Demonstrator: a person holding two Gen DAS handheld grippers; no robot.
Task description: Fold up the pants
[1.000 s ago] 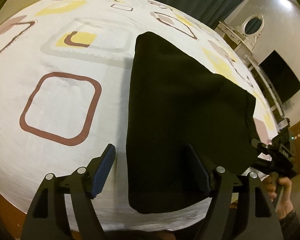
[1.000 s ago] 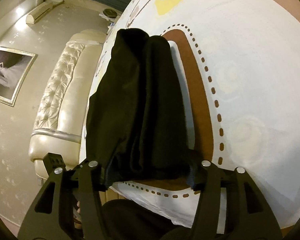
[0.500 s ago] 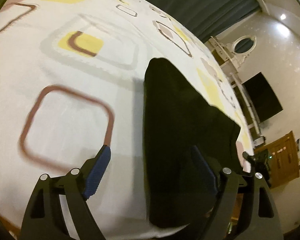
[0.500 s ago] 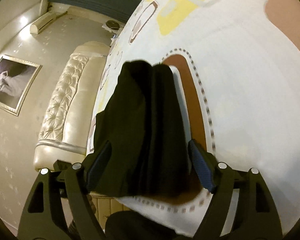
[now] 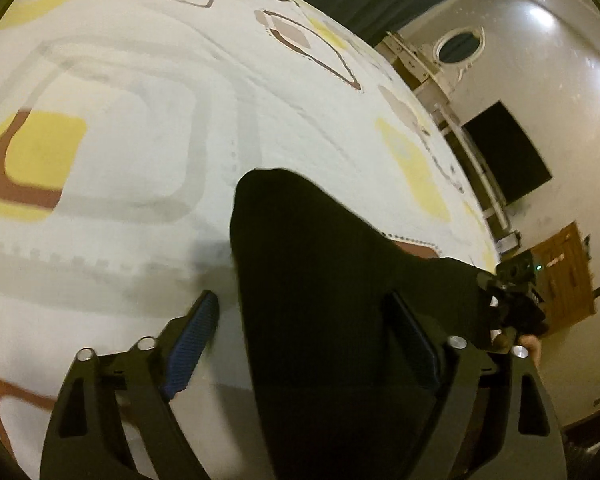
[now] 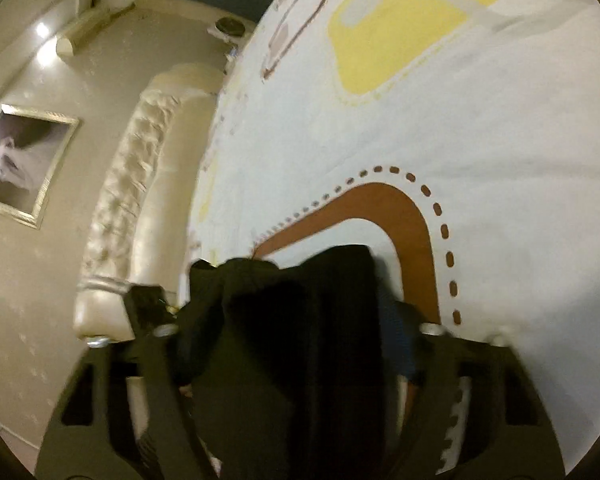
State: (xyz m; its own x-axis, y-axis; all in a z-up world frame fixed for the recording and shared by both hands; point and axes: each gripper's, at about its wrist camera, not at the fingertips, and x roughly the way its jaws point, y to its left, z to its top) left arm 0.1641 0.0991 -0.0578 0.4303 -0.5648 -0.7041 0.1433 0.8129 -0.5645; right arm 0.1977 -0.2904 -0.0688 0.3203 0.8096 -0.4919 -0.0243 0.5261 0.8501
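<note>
The black pants (image 5: 316, 280) lie folded on the patterned bed sheet (image 5: 140, 80). In the left wrist view my left gripper (image 5: 304, 344) is open, its blue-padded fingers (image 5: 192, 336) straddling the near end of the fabric. The other gripper (image 5: 512, 308) shows at the pants' right edge, held by a hand. In the right wrist view the pants (image 6: 300, 340) bunch between the fingers of my right gripper (image 6: 296, 332), which stands wide apart and low over the sheet (image 6: 480, 120).
A cream tufted headboard (image 6: 128, 216) and a framed picture (image 6: 20, 160) are left of the bed. A dresser with an oval mirror (image 5: 460, 46), a dark screen (image 5: 504, 152) and a wooden cabinet (image 5: 564, 272) stand beyond the bed's right side.
Both grippers have moved forward and lower over the pants. The fabric now fills more of each view and bunches between the right gripper's fingers.
</note>
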